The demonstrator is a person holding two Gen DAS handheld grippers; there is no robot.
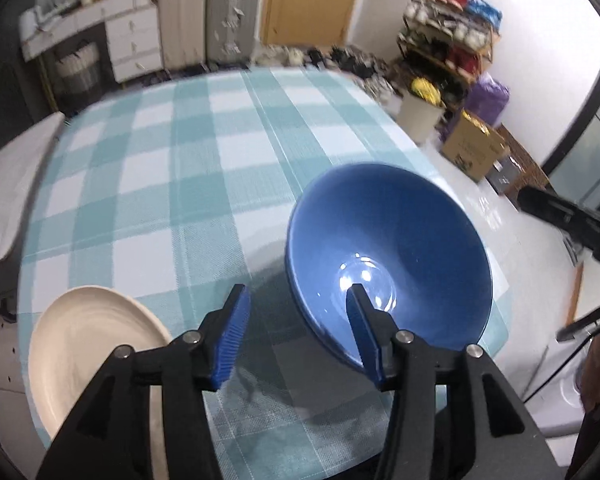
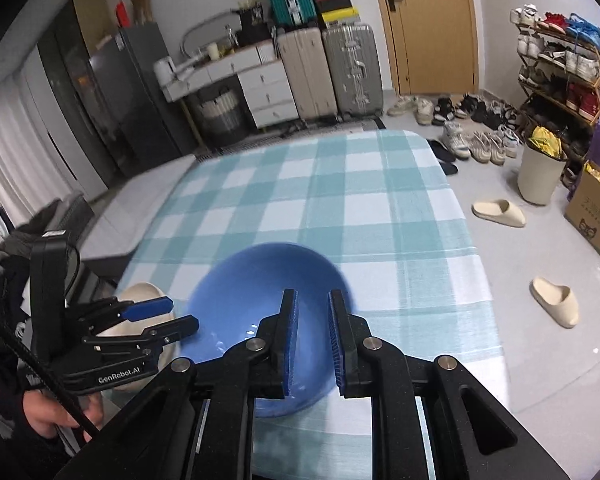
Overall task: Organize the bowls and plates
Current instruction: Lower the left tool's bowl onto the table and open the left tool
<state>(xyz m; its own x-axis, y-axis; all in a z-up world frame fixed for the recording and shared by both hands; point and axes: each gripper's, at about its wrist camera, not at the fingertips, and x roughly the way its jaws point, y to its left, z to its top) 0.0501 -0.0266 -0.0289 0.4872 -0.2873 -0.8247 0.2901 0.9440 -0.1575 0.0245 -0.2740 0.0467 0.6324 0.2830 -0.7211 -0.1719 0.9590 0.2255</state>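
Blue bowl [image 1: 388,264] sits upright on the checked tablecloth [image 1: 172,168], close to the table's near right corner; in the left wrist view it looks like two nested bowls, a second rim showing below the first — not certain. Cream plate [image 1: 88,344] lies apart from it at the near left edge, part of it past the cloth's border. Left gripper [image 1: 296,300] has its jaws apart, nothing between them, one pad over the bowl's inside, contact not resolvable. Right gripper [image 2: 312,300] is all but closed, a narrow gap, nothing clamped, hanging above the bowl. Risks as judged: a careless sweep could nudge the bowl toward the table edge; the plate, near its own edge, could tip off if bumped — the two grippers also crowd each other.
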